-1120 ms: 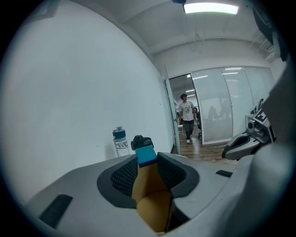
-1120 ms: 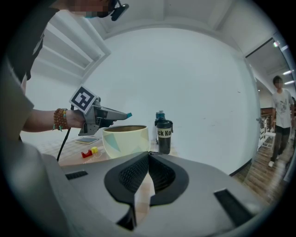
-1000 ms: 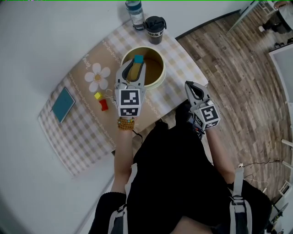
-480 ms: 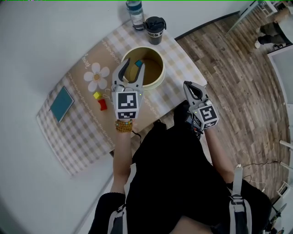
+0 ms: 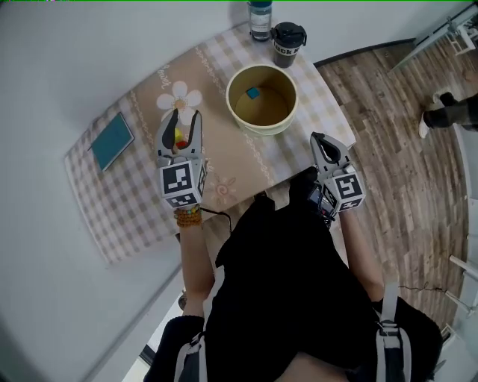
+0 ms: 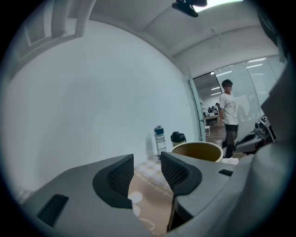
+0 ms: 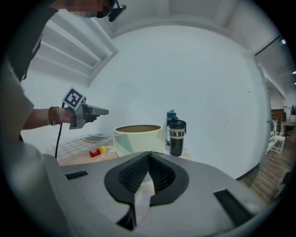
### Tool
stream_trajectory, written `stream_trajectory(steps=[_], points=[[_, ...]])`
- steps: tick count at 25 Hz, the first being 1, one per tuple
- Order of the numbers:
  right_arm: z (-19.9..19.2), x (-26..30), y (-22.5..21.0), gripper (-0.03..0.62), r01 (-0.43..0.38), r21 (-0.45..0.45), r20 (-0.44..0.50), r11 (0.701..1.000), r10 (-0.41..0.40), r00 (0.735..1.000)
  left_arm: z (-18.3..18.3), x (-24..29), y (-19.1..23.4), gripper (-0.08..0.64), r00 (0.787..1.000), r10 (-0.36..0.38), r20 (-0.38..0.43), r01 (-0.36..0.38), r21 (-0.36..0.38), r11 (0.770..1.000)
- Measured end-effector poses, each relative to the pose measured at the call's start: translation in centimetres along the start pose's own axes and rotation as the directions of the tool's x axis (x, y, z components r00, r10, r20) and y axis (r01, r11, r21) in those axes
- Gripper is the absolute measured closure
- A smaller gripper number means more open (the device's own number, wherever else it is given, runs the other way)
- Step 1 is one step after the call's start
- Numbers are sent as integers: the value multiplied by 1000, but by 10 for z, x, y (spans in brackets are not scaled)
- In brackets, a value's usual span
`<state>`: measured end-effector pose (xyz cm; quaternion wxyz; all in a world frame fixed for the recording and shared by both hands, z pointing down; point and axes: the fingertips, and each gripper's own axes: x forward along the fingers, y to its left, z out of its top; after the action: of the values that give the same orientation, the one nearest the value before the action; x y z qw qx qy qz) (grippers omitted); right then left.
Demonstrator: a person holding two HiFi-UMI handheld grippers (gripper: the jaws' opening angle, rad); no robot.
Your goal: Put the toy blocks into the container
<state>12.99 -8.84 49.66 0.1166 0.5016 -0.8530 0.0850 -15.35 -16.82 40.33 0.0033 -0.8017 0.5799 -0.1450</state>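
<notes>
The cream container (image 5: 261, 123) stands on the checked tablecloth with a blue block (image 5: 253, 93) lying inside. A yellow block (image 5: 178, 134) and a red block (image 5: 181, 142) lie left of it, near a flower print. My left gripper (image 5: 184, 119) hovers over these two blocks, which show between its fingers. Its jaws are open with nothing between them in the left gripper view (image 6: 147, 162). My right gripper (image 5: 323, 142) is shut and empty at the table's right edge. The right gripper view shows the container (image 7: 138, 139), red block (image 7: 95, 152) and yellow block (image 7: 102, 149).
A black mug (image 5: 287, 41) and a bottle (image 5: 260, 19) stand behind the container at the far corner. A teal book (image 5: 112, 142) lies at the table's left end. The white wall runs along the far side; wooden floor lies to the right.
The blue block left my left gripper's jaws and now lies in the container. That gripper opened and swung left, from over the container to over the red and yellow blocks.
</notes>
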Motion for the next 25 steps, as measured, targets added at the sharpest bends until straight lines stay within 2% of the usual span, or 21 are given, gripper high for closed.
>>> stream_trajectory(steps=[5,10,16,25], points=[[3,13,29,586,-64,-26,-14,998,64,998,-59,-41,51,362,988,119,-95,-125,-59,990],[4,21,57,586,-117,-60,-23,991,116,993,-125,-72,69,362,967,168,-193,-192,-114,975],[4,25,77,586,-149,-90,-39,985,146,989,-186,-78,69,362,948,153,-278,-206,-170,964],[4,29,82,586,-158,-113,-58,981,152,987,-238,-63,53,362,923,103,-371,-190,-206,960]])
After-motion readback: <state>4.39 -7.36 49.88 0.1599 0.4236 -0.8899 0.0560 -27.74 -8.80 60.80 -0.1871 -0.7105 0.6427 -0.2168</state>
